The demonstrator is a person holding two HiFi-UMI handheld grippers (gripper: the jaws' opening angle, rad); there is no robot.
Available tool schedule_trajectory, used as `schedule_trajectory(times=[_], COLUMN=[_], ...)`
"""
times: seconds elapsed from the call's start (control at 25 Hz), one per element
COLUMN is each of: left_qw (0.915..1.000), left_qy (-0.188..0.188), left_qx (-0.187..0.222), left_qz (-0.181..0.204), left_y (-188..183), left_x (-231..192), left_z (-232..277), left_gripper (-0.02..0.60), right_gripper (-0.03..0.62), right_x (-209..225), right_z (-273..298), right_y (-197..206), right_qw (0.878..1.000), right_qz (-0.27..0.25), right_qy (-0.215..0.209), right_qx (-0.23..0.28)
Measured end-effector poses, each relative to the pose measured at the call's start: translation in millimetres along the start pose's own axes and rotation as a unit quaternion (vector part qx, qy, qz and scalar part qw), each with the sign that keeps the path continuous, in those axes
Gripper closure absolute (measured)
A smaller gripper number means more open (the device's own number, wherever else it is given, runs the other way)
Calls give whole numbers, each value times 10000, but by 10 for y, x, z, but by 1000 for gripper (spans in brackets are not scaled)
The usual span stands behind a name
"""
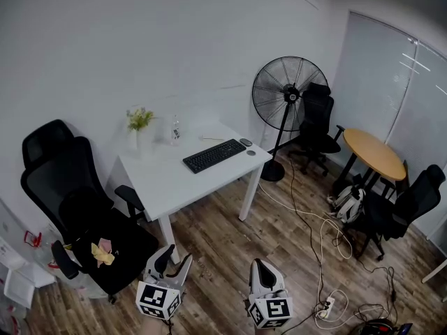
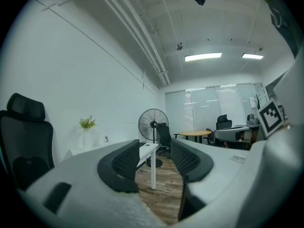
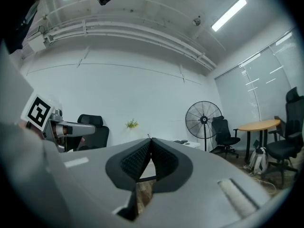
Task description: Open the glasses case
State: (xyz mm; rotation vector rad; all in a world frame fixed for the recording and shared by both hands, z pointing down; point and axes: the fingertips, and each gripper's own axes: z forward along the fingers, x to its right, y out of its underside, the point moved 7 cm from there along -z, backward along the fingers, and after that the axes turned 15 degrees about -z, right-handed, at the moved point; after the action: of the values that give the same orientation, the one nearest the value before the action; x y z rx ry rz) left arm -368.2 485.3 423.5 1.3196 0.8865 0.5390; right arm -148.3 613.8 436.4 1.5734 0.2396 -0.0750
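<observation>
A white desk stands across the room by the wall. It carries a black keyboard and two small dark items to the keyboard's right; I cannot tell whether either is the glasses case. My left gripper hangs low in the head view over the wooden floor, well short of the desk. In the left gripper view its jaws stand open with only floor and a desk leg between them. My right gripper is beside it, and in the right gripper view its pads meet, holding nothing.
A black office chair with a yellow item on its seat stands left of the desk. A floor fan, more black chairs, a round wooden table and cables on the floor fill the right side. A vase with a plant sits on the desk.
</observation>
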Motion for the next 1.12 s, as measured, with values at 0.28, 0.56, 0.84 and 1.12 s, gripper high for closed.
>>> schedule_trajectory(times=[0.28,0.56,0.84,1.12], left_qw=[9999,9998,9995,9992], left_qy=[-67,-22,81,129], left_qx=[31,89,183,320], left_qz=[-126,-148,-227,-208], left_y=[79,121,193,4], left_x=[-16,-210,-643,-1624], left_z=[203,695,1658,3384], left_gripper=[383,383,383,383], right_gripper=[585,585,585,585], right_x=[170,305,625,1133], right_z=[196,683,1540,3389], right_y=[163,289,595,1039], right_qw=[9999,9998,9996,9988], right_qz=[63,39,-48,-84], right_qy=[-111,-198,-271,-416], right_qx=[-68,5,-66,-228])
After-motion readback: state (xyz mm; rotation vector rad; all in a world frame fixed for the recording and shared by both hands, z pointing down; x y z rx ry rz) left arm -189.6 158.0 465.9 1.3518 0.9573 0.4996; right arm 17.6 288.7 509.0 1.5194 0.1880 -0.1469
